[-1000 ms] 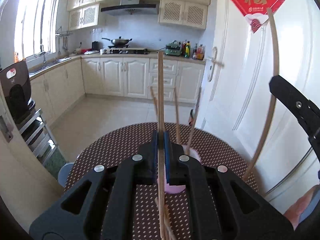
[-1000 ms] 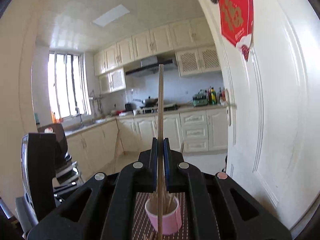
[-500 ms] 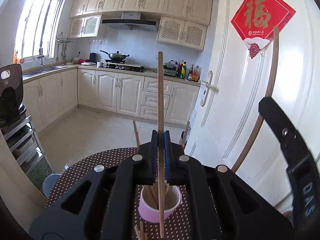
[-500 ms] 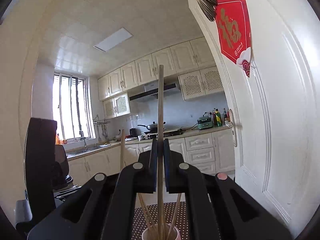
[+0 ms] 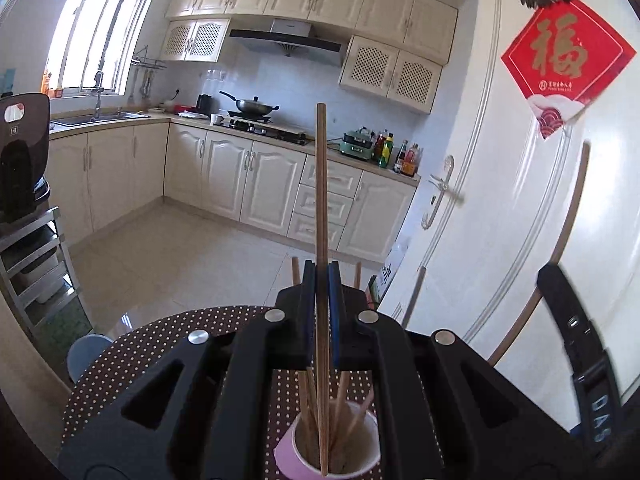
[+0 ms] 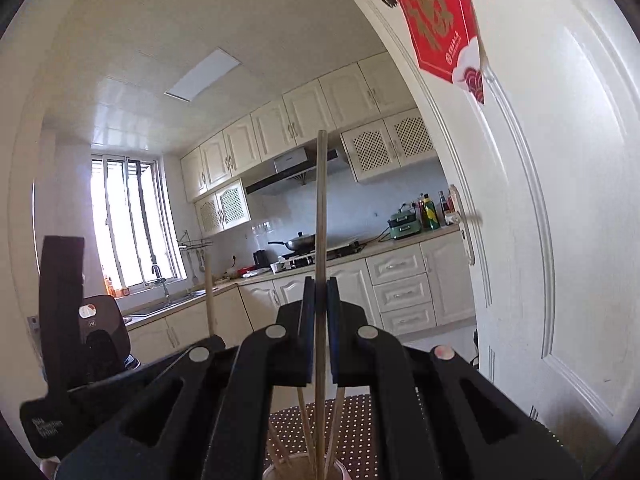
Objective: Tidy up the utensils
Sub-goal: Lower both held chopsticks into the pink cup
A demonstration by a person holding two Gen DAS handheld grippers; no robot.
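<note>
My left gripper (image 5: 321, 280) is shut on a wooden chopstick (image 5: 321, 200), held upright with its lower end inside the pink cup (image 5: 336, 456). The cup holds several other chopsticks (image 5: 348, 416) and stands on the dotted brown table (image 5: 132, 360). My right gripper (image 6: 320, 296) is shut on another chopstick (image 6: 320, 208), also upright, its lower end reaching into the same cup (image 6: 304, 470) at the bottom edge. The right gripper and its chopstick show at the right of the left wrist view (image 5: 576, 344).
A white door (image 5: 520, 200) with a red paper decoration (image 5: 564, 68) stands close on the right. Kitchen cabinets (image 5: 224, 180) and a stove line the far wall. A metal rack (image 5: 32, 264) and a blue stool (image 5: 86, 354) stand left of the table.
Both grippers have risen and tilted upward while the chopsticks stay clamped. The cup has slid toward the bottom of both views, and the chopstick ends now sit in it.
</note>
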